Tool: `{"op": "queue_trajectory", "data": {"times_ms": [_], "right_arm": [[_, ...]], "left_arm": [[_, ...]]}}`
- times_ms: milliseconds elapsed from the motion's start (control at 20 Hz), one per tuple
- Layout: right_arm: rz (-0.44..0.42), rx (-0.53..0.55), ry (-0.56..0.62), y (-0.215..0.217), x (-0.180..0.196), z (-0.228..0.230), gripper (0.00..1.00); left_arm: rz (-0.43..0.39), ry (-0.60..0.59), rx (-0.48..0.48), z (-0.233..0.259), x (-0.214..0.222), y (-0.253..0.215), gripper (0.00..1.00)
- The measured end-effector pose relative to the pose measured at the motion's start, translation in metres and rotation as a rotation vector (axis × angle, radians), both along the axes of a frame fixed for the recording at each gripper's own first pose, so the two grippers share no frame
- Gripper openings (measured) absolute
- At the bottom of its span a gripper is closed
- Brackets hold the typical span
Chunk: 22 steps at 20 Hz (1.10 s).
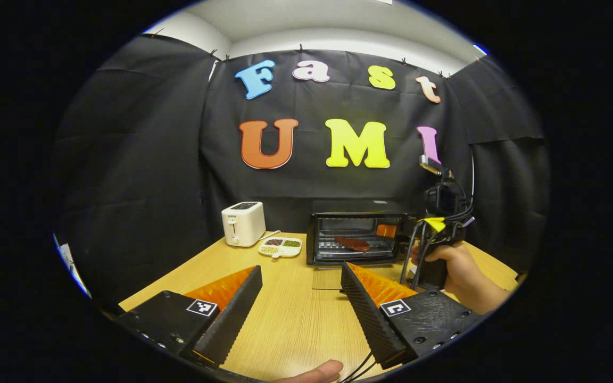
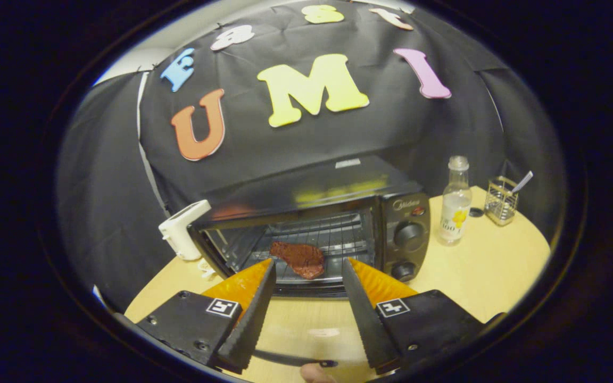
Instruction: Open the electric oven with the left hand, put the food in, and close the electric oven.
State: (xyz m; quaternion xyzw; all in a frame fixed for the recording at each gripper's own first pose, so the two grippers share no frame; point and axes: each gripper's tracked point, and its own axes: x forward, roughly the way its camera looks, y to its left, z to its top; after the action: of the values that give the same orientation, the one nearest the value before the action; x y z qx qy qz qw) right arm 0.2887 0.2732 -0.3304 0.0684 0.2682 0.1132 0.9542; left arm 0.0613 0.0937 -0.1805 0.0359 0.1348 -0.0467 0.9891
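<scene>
Black electric oven (image 2: 306,223) stood open ahead of spread, empty right gripper (image 2: 306,295), reddish-brown steak (image 2: 298,259) on wire rack, clear glass bottle (image 2: 455,205) to its right, left gripper (image 1: 301,300) likewise spread, white toaster (image 1: 243,223) ahead-left.

I see a black electric oven (image 2: 306,223) with a reddish-brown steak (image 2: 298,259) on its grey wire rack. Left of the oven stand a white toaster (image 1: 242,223) and a white dish (image 1: 280,247) of dark, green and pale fillings. The desk (image 1: 290,314) is light wood grain.
</scene>
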Motion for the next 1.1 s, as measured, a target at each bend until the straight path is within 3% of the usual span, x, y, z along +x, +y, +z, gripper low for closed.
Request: {"op": "queue_trajectory", "data": {"times_ms": [150,500,700,1050,1100], "right_arm": [[0.025,-0.040,-0.075,-0.021,-0.031,0.045,0.99],[0.017,-0.077,-0.252,-0.076,-0.100,0.153,0.99],[-0.037,-0.086,-0.336,-0.126,-0.119,0.198,0.98],[-0.122,-0.117,-0.435,-0.196,-0.139,0.232,0.98],[-0.132,-0.099,-0.440,-0.217,-0.141,0.225,0.98]], "left_arm": [[-0.037,0.008,-0.005,-0.010,0.004,-0.019,0.95],[-0.072,0.133,-0.062,-0.080,0.032,-0.062,0.95],[-0.120,0.216,-0.098,-0.119,0.043,-0.091,0.96],[-0.186,0.335,-0.033,-0.176,0.059,-0.138,0.96],[-0.183,0.376,0.033,-0.200,0.078,-0.146,0.96]]}}
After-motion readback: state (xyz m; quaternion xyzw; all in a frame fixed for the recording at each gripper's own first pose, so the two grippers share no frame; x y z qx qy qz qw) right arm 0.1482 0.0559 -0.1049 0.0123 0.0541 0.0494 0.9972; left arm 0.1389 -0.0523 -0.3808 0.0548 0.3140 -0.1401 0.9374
